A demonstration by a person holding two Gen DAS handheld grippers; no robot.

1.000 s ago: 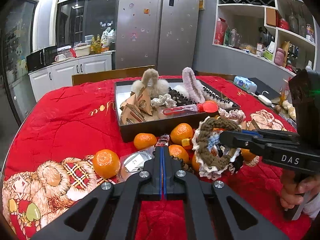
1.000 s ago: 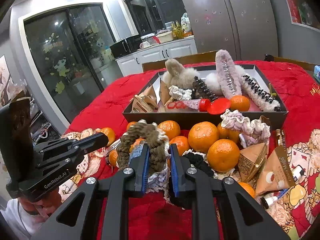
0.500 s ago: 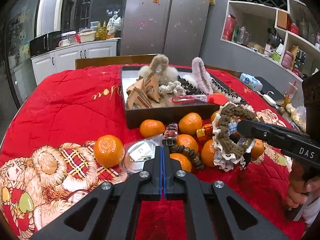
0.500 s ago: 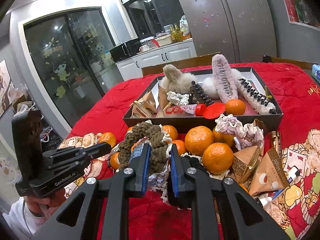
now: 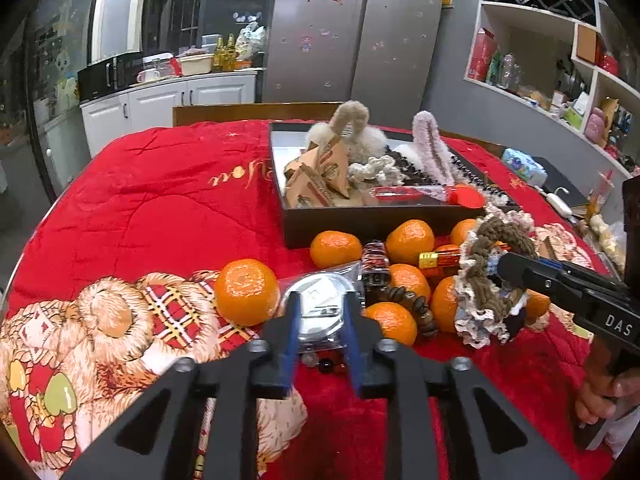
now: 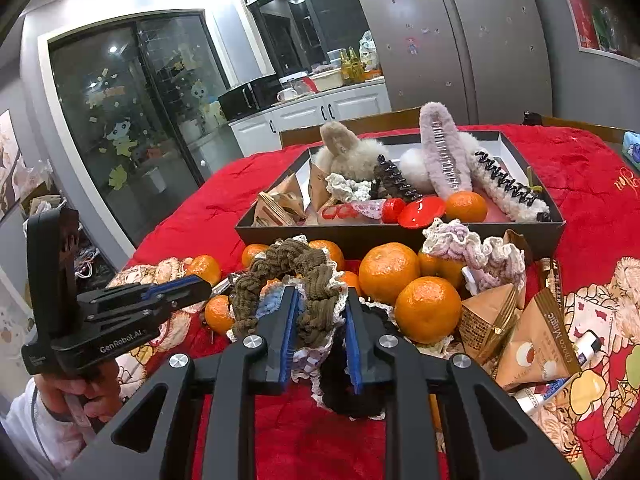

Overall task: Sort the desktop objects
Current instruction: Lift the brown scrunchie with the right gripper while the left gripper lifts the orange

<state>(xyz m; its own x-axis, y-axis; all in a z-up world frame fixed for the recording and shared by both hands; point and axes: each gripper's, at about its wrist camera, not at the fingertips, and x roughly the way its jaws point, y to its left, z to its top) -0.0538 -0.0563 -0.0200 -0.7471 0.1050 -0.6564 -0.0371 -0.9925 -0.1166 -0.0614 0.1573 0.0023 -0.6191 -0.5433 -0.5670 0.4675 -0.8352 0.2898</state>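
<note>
My left gripper (image 5: 321,312) points down at a clear round case (image 5: 320,300) among mandarins (image 5: 246,292) on the red quilt. Its jaws are opening, and the case lies just past the fingertips, untouched. My right gripper (image 6: 319,304) has a brown crocheted scrunchie (image 6: 292,264) between its pads, which still press on it while the jaws are opening slightly. From the left wrist view, that scrunchie (image 5: 480,280) stands upright at the right gripper (image 5: 504,268). A black box (image 5: 380,228) behind the fruit holds hair clips, packets and scrunchies.
Around the scrunchie lie more mandarins (image 6: 386,272), a lilac scrunchie (image 6: 472,244), triangular snack packets (image 6: 536,340) and a bead bracelet (image 5: 416,304). The left gripper (image 6: 204,288) reaches in from the left. A person's hand (image 5: 600,396) grips the right handle. Wooden chair backs stand behind the table.
The left gripper's jaws went from shut to parted, and it tipped down toward the clear round case. The right gripper kept the brown scrunchie and stayed in place.
</note>
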